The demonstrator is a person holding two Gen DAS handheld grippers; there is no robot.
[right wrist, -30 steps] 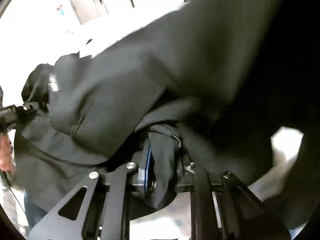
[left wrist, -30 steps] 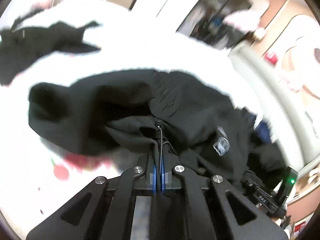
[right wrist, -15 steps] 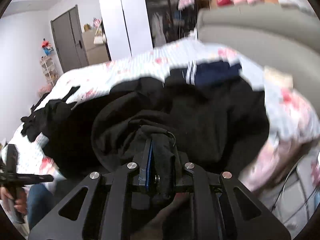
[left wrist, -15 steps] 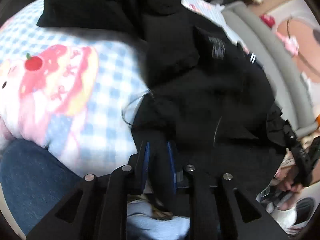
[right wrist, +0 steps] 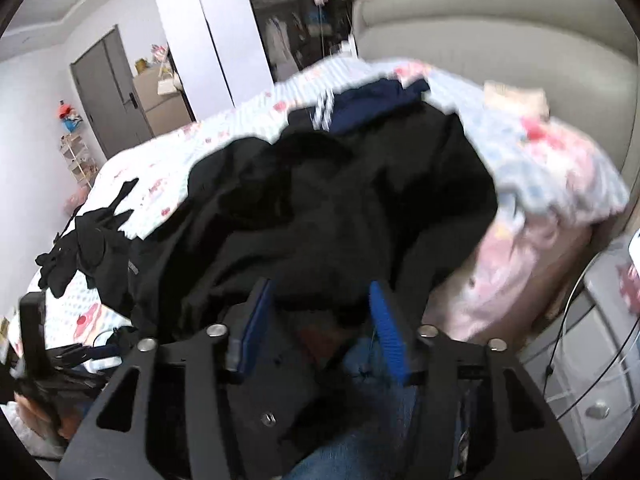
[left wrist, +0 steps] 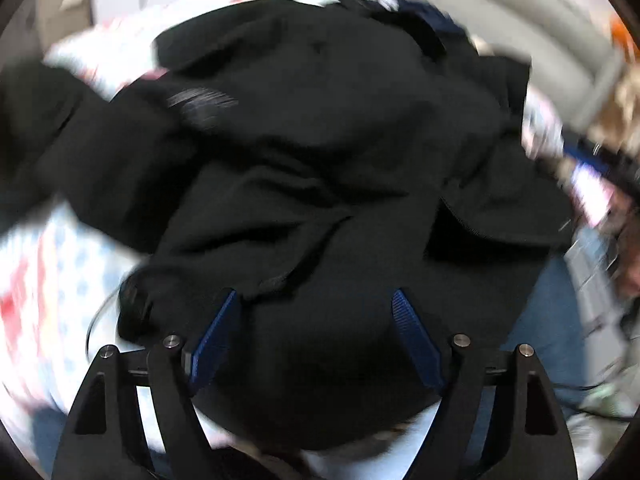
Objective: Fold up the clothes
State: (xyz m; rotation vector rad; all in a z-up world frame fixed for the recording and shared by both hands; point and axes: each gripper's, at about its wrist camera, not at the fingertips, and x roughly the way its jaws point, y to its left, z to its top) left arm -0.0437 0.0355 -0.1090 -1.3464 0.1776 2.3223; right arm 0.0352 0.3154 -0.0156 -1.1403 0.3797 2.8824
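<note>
Both claws have just been opening. The left claw [left wrist: 314,300] now stands wide, its blue pads [left wrist: 214,336] clear of the black hoodie [left wrist: 320,168] lying heaped beneath and between them. That view is smeared, so folds and edges are hard to read. The right claw [right wrist: 320,292] stands partly open, with cloth bunched between its pads [right wrist: 386,324]; no pad presses it. The hoodie rests on the checked bed cover [right wrist: 180,152], with a navy garment [right wrist: 368,108] poking out behind it, mostly buried. Left of the hoodie lies another black garment [right wrist: 84,240]. The grey headboard [right wrist: 500,28] rises behind.
</note>
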